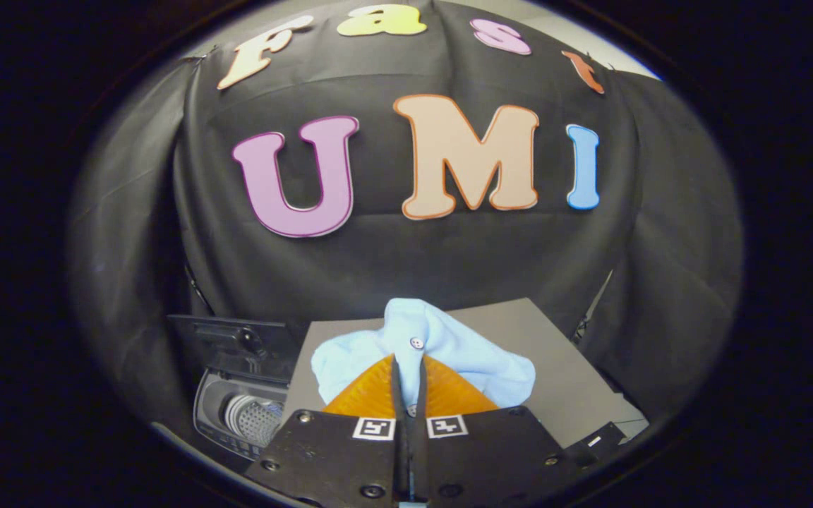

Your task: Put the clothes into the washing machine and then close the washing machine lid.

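While the tongs (407,367) point forward over a grey table (562,367), their two fingers are pressed close together, with only a thin dark slit between them. A fold of light blue clothing (449,346) is pinched in that slit, so both fingers press on the cloth.

The garment is a soft, crumpled bundle. It wraps around and beyond the fingertips, spilling out to both sides of them. One rounded hump of cloth rises just past the tips, and a small pale button (417,343) sits on it, right above the point where the fingers meet. The widest part of the bundle runs crosswise to the fingers, from one side of them to the other, with a lobe drooping on each side. Its long axis therefore lies across the table's width, roughly parallel to the table's far edge. Whether the cloth hangs clear of the tabletop or rests on it cannot be told.

Beside the table's left edge, and lower than the tabletop, stands a dark washing machine (237,413). Its lid (226,342) is raised, tilted up and back toward the booth's black cloth wall (378,261). Below the lid, the round opening shows a pale, perforated drum (255,418). The clothing is held off to the right of that opening, nearer the table's left edge than its right one.
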`<action>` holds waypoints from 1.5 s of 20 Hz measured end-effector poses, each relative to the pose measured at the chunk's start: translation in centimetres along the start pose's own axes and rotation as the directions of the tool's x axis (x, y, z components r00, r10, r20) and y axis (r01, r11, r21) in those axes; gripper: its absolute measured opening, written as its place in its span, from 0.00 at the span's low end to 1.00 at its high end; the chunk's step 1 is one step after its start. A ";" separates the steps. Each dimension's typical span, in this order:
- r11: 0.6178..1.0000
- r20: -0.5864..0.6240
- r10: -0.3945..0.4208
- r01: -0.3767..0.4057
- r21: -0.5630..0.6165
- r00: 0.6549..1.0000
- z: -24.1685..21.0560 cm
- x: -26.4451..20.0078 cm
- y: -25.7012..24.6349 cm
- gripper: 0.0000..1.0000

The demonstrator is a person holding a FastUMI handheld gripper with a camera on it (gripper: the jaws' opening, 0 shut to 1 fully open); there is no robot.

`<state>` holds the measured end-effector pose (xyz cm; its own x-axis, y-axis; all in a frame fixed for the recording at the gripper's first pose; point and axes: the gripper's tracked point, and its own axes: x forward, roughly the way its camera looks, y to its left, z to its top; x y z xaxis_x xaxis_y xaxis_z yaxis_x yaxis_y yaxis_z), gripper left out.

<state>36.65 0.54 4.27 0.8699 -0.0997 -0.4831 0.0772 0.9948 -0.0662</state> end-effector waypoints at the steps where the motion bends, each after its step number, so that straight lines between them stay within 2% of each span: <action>1: 1.000 0.013 0.012 -0.012 0.018 1.000 0.5 -0.3 1.2 0.02; 5: 0.994 0.028 0.105 -0.105 0.003 0.994 0.8 -1.0 7.4 0.02; 10: 0.968 0.024 0.248 -0.247 -0.045 0.968 -0.1 -1.4 17.2 0.02; 15: 0.948 0.019 0.319 -0.319 -0.004 0.948 -1.8 -0.6 24.0 0.02; 18: 0.947 0.047 0.321 -0.322 0.009 0.946 -3.1 0.6 26.5 0.02; 23: 0.939 0.056 0.312 -0.317 0.133 0.948 -7.5 3.4 29.4 0.02; 30: 0.954 0.055 0.274 -0.279 0.109 0.960 -13.9 5.9 32.9 0.02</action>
<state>37.55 32.39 -12.94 0.8829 0.1782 -0.4343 -0.1156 0.9792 0.1668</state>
